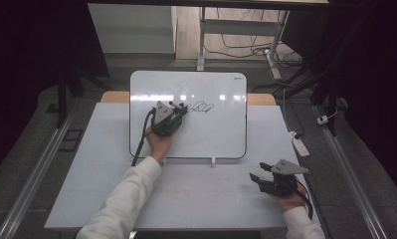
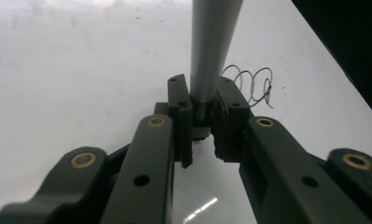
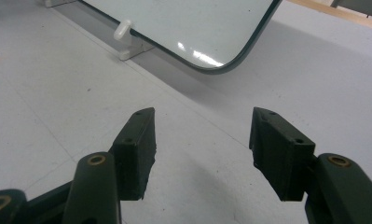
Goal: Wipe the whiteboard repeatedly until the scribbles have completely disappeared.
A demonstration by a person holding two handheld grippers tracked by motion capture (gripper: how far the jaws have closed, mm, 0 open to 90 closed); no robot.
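One gripper (image 2: 203, 100), the left, clamps a grey marker (image 2: 214, 42) standing steeply on the whiteboard (image 2: 81, 70).

Pale grey-white surface (image 1: 86, 189), rectangular, matte, faint seams across it. Whiteboard (image 1: 211, 134) with rounded corners and dark rim lies on far middle part, far edge reaching past surface. Black looping scribble (image 1: 202, 107) on board near its middle. Small white clip (image 3: 122, 30) at board's near edge. Wooden strip (image 1: 261, 98) shows at far edge behind board.
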